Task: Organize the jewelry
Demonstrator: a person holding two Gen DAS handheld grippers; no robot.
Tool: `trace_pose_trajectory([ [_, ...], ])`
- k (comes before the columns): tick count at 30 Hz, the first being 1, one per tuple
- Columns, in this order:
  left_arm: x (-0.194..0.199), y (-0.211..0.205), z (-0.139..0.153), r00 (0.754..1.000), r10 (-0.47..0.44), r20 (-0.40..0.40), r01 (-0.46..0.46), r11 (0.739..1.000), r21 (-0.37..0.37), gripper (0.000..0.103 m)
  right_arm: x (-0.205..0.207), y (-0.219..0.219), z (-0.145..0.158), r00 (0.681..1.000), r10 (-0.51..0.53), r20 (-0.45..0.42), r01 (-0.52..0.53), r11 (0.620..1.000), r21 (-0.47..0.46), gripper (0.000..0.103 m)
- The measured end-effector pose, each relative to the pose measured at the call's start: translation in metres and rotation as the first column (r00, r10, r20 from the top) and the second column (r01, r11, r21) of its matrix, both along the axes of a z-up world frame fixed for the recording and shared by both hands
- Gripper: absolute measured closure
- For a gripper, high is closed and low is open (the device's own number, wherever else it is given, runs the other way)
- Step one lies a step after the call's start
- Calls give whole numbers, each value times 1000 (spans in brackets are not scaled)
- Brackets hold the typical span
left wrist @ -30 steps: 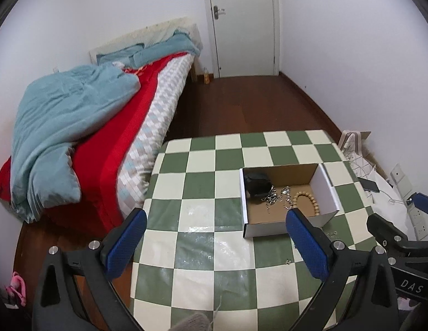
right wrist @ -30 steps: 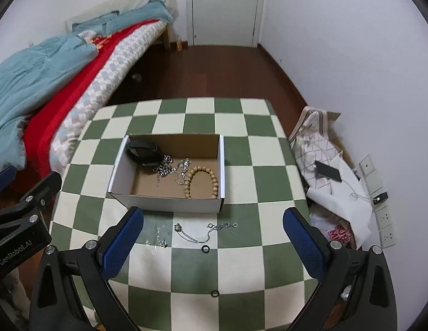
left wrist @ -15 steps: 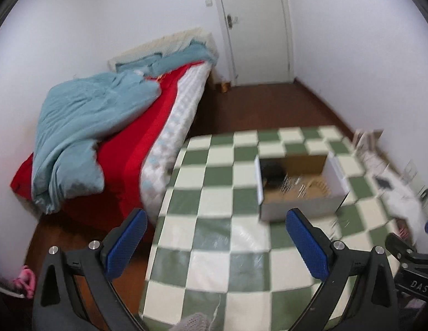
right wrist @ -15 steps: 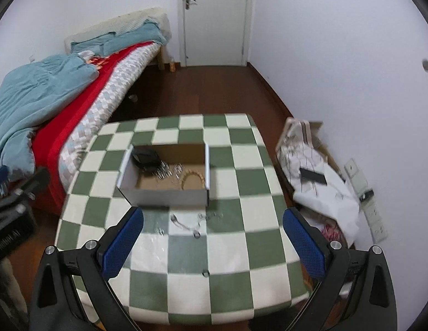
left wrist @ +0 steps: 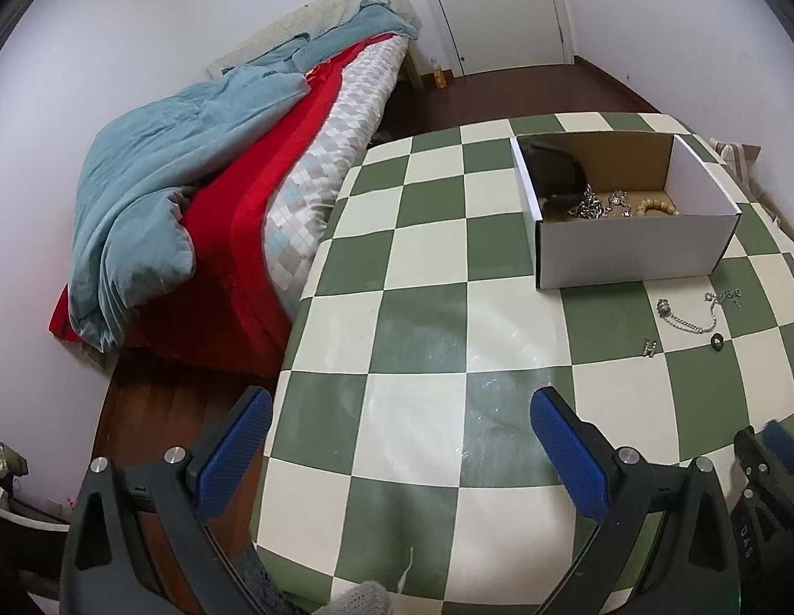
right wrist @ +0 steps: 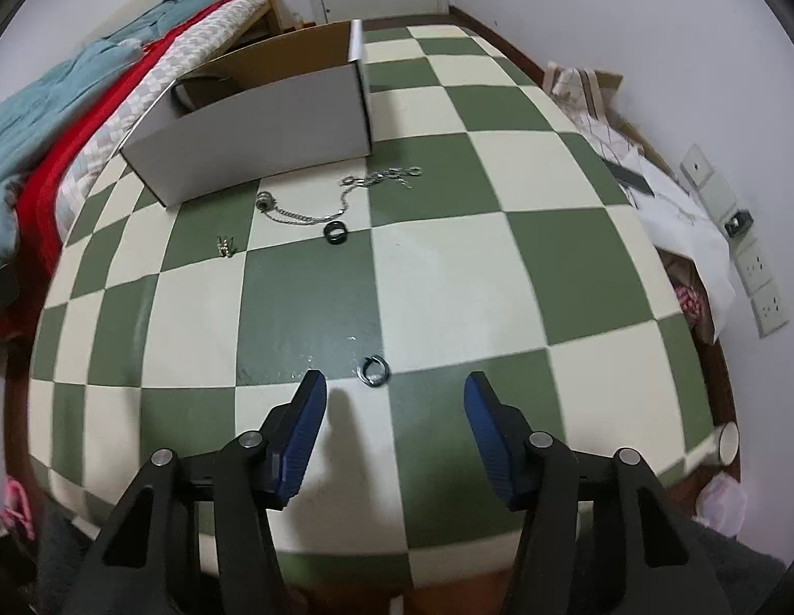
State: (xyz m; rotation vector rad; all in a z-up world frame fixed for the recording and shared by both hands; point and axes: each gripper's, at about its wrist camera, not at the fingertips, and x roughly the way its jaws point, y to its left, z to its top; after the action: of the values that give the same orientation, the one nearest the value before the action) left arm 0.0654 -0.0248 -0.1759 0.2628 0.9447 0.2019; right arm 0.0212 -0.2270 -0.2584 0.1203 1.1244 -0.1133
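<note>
Right gripper (right wrist: pixel 394 389): jaws have just been closing and are standing partly open, nothing pressed between the pads. It is hovering low over the checked table (right wrist: pixel 499 277), pointing steeply down, with a small dark ring (right wrist: pixel 374 370) lying just beyond the fingertips, roughly centred on the gap.

Step in hand, by judgement: approaching that near ring for a pick. The next move is calling for a short advance so the pads straddle the ring, then a squeeze low against the tabletop; the ring is flat and thin, so a high grip is likely to slip over it.

Left gripper (left wrist: pixel 402 428): jaws are standing wide, holding nothing, waiting over the near left part of the table.

Loose pieces farther out: a second dark ring (right wrist: pixel 335 232), a silver chain (right wrist: pixel 315 207) lying just in front of the box, and a small silver clasp-like piece (right wrist: pixel 224 246) off to the left.

White cardboard box (left wrist: pixel 627 251): open-topped, sitting at the far side of the table. It is holding a dark object (left wrist: pixel 556 169) at its left end, tangled silver pieces (left wrist: pixel 594 203) in the middle, and a wooden bead bracelet (left wrist: pixel 655 209) to the right.
</note>
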Motion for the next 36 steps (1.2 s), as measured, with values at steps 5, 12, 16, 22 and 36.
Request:
trace_pose_trajectory([
  [5,10,-13,-7,999,-29,-27,28,999,-41,0,-4,18,-1,997,61,54,-55,994,-94,90],
  [12,34,-52,-33,987,-120,-108,103,983,-150,1,1,-22,10,996,-50,69,47,998,33,90],
  [16,44,-80,-48,972,-188,-138,163,971,-176,15,8,-46,16,992,-102,76,98,994,54,90],
  [22,51,-107,-62,953,-252,-169,218,956,-196,47,14,-66,17,986,-147,76,143,988,58,90],
  [36,40,-110,-51,942,-307,-138,266,929,-256,97,16,-72,23,983,-162,92,157,986,58,90],
])
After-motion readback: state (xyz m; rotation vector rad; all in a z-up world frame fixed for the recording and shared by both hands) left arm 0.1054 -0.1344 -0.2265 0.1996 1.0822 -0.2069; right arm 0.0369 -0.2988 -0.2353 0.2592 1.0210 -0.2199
